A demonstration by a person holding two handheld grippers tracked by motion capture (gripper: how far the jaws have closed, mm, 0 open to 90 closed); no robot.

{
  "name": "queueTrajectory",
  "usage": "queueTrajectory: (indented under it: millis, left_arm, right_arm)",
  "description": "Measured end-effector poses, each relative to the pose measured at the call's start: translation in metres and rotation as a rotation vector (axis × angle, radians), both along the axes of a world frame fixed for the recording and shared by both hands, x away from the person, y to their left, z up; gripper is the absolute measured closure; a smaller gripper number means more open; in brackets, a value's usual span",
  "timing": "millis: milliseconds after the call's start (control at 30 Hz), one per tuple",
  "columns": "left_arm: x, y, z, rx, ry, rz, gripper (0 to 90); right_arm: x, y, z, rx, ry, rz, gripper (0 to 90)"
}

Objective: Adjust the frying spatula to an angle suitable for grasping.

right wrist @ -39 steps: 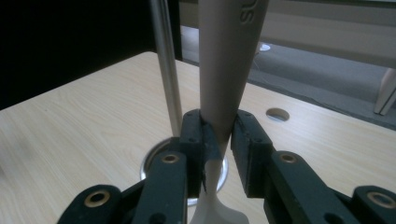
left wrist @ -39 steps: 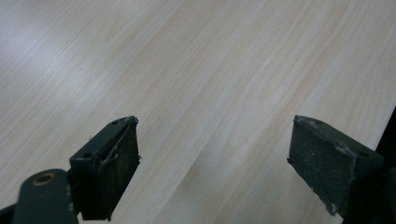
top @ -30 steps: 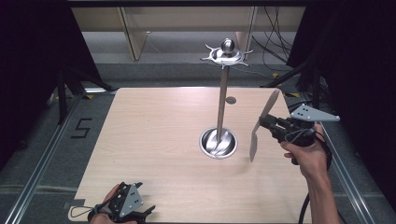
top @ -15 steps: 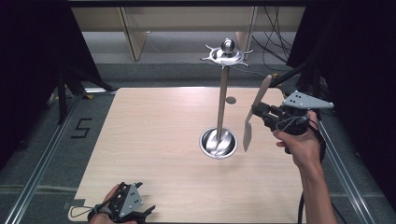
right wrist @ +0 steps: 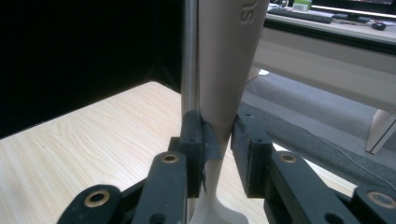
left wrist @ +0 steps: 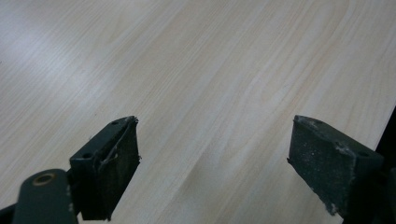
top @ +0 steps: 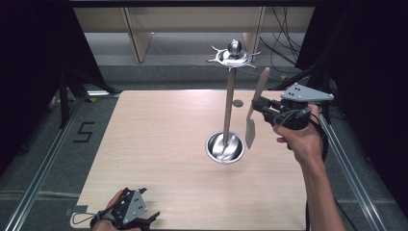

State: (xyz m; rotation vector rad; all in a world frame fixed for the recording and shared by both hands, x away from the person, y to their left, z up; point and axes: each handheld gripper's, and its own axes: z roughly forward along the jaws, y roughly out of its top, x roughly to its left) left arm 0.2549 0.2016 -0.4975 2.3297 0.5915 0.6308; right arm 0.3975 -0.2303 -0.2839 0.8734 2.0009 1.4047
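Note:
A metal utensil stand rises from a shiny bowl base [top: 224, 147] on the wooden table [top: 159, 144]; its pole [top: 229, 106] ends in a crown of hooks [top: 234, 55]. Just right of the pole, my right gripper [top: 257, 107] is shut on a beige spatula [top: 251, 126], which it holds in the air, nearly upright, blade down and handle end near the crown. In the right gripper view the pads pinch the spatula [right wrist: 229, 56] with the pole [right wrist: 188, 51] right behind it. My left gripper [top: 144, 222] rests at the table's near left edge, open, with bare wood between its fingers [left wrist: 112, 163].
A small dark round spot [top: 237, 103] lies on the table behind the stand. Metal rails [top: 48, 163] run along both sides of the table. Wooden shelving [top: 139, 38] and cables [top: 288, 43] lie beyond the far edge.
My right gripper has risen and moved left toward the stand with the spatula, which now stands more upright beside the pole. The left gripper has stayed put.

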Motion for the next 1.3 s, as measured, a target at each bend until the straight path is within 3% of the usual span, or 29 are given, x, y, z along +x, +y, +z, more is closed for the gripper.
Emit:
queueTrajectory:
  millis: [200,233,367,433,633,833,1100,1300]
  left_arm:
    - [0.0,0.0,0.0,-0.003,0.003,-0.001,15.7]
    - [0.0,-0.001,-0.001,-0.006,0.005,-0.001,15.6]
    - [0.0,0.0,-0.001,-0.006,0.005,-0.001,15.6]
    - [0.0,0.0,0.0,0.002,0.0,-0.003,15.5]
    - [0.0,0.0,0.0,0.001,0.002,-0.007,15.6]
    - [0.0,0.0,0.0,0.0,0.003,-0.006,15.6]
    - [0.0,0.0,0.0,0.001,0.003,-0.007,15.5]
    - [0.0,0.0,0.0,0.003,0.002,-0.008,15.5]
  right_arm:
    - [0.001,0.005,0.004,-0.011,-0.002,-0.013,75.2]
    - [0.002,0.007,0.004,-0.008,0.018,-0.005,75.2]
    - [0.005,0.008,0.005,-0.003,0.006,-0.014,75.2]
    - [0.004,0.009,0.007,-0.009,0.025,-0.012,75.2]
    - [0.007,0.013,0.009,-0.038,0.018,-0.001,75.2]
    - [0.006,0.016,0.008,-0.065,0.036,-0.03,75.2]
    - [0.008,0.019,0.008,-0.091,0.022,-0.036,75.1]
    - [0.009,0.02,0.006,-0.076,0.028,-0.034,74.9]
